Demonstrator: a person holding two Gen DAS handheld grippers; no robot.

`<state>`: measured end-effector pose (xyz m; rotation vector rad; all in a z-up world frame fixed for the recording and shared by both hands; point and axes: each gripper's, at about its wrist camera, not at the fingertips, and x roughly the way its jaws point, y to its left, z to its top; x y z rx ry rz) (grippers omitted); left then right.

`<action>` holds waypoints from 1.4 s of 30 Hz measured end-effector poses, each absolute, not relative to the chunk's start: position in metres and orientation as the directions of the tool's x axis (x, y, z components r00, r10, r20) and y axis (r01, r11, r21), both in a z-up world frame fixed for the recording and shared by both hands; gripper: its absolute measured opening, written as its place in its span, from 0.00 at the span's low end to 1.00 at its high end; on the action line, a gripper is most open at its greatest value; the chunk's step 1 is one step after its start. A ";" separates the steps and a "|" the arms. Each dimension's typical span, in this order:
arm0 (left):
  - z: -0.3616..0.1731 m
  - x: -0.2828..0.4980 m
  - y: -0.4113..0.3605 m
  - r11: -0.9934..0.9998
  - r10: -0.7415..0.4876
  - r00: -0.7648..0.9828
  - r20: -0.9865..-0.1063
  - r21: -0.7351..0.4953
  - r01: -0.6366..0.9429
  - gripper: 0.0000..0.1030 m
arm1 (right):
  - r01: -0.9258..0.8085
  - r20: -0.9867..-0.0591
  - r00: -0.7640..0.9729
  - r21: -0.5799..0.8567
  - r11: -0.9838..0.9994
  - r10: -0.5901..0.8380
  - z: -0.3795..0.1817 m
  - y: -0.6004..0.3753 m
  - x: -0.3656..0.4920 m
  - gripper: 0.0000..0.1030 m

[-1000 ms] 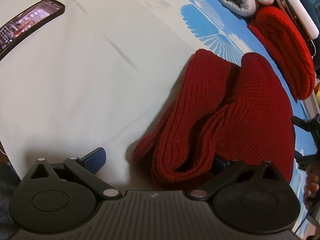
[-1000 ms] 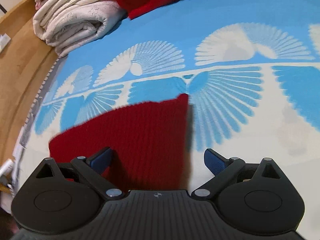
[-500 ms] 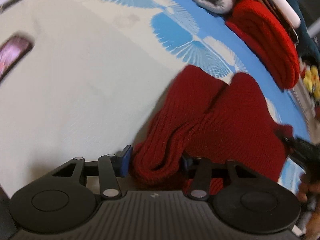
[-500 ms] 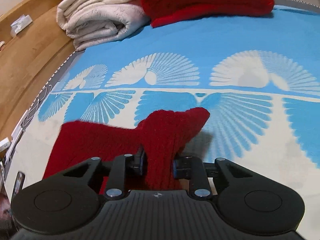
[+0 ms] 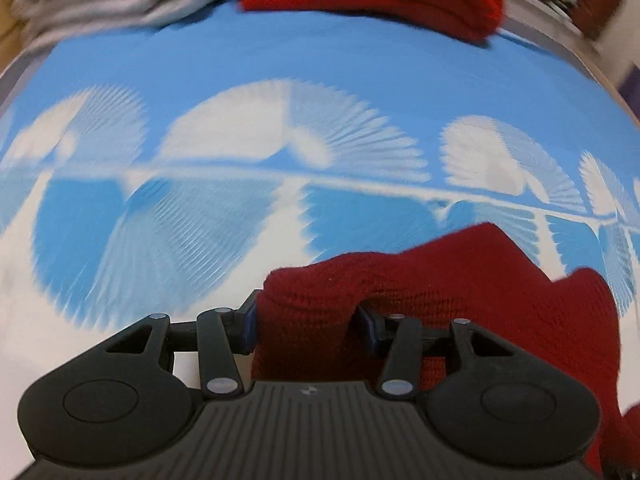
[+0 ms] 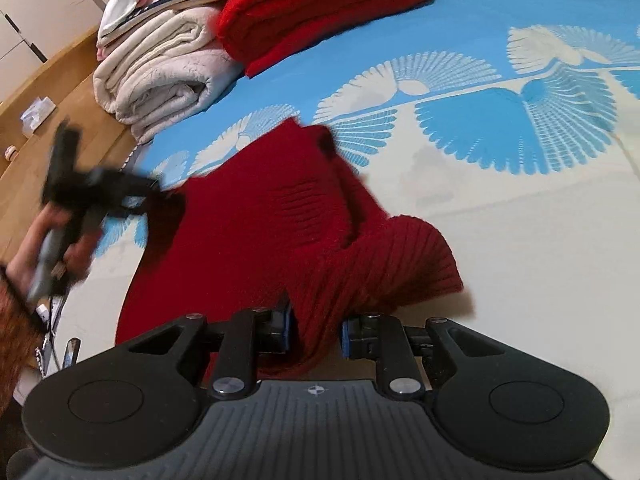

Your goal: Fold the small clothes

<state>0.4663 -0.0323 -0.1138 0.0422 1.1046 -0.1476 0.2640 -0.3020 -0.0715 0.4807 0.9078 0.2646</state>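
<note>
Both tools clamped | my left tool (image 5: 306, 326) pinches dark red knit garment (image 5: 460, 292) | my right tool (image 6: 316, 330) grips its ribbed edge

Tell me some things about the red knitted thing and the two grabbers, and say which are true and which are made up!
1. Both grabbers pinch the dark red knit. True: the left gripper and the right gripper each clamp a bunch of it.
2. The knit lies on a green sheet. False: the sheet is blue and white.
3. A bright red folded sweater sits beside rolled white blankets. True.
4. The right gripper is open and empty. False: it is shut on the knit.
</note>
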 end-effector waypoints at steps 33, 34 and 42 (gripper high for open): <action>-0.158 0.330 -0.021 0.995 -0.015 0.483 -0.875 0.033 0.091 1.00 | -0.066 -0.649 0.746 0.150 0.986 0.149 -0.085 -0.282 0.375 0.07; -0.158 0.333 -0.021 0.996 -0.023 0.479 -0.877 0.023 0.090 1.00 | -0.046 -0.650 0.748 0.149 0.988 0.133 -0.097 -0.285 0.380 0.05; -0.097 0.392 -0.046 0.991 -0.105 0.603 -0.791 -0.033 0.130 1.00 | -0.110 -0.550 0.810 0.197 0.974 0.203 -0.056 -0.304 0.358 0.14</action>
